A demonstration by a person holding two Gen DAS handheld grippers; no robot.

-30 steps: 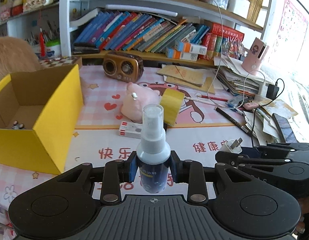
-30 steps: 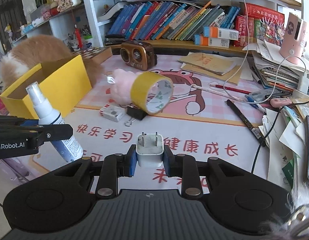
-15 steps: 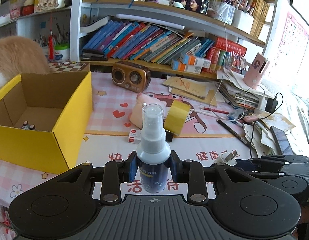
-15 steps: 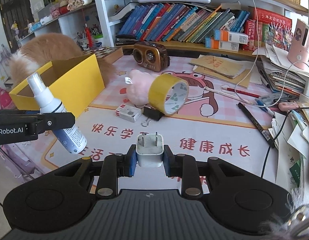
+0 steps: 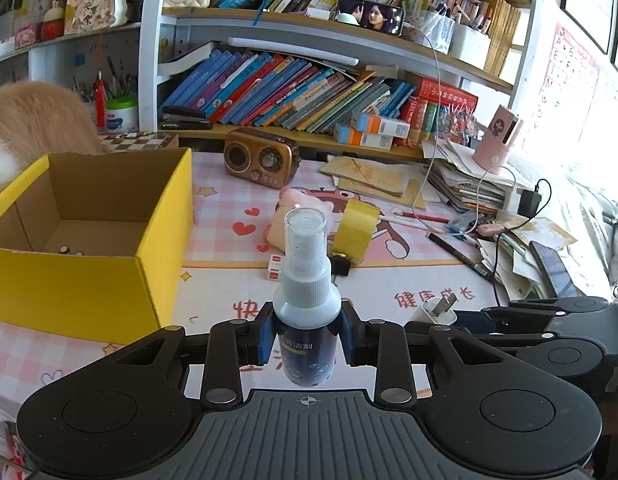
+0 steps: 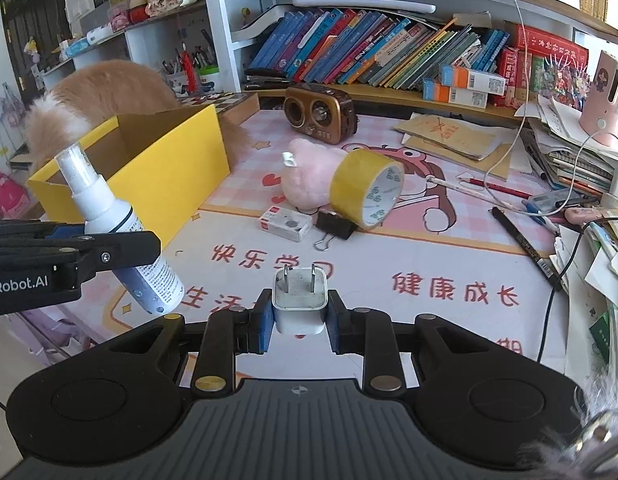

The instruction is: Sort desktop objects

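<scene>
1. While both claws hung above the pink cartoon desk mat, the left gripper was pinching a small spray bottle with a white pump top and dark blue body, upright between its blue pads.
2. Right gripper was clamped on a white two-prong plug adapter, prongs pointing up.
3. Landmark: the open yellow cardboard box. From the left wrist view the bottle was to the right of it and nearer the camera, not touching it. Couple of small things sat on the box floor, too tiny to tell what.
4. Right of the box on the mat: a pink plush toy with a yellowish roll of packing tape leaning against it, plus a small white-and-red box and a black binder clip just in front.
5. Behind the box, something fluffy and orange, and further right a brown retro radio.
</scene>
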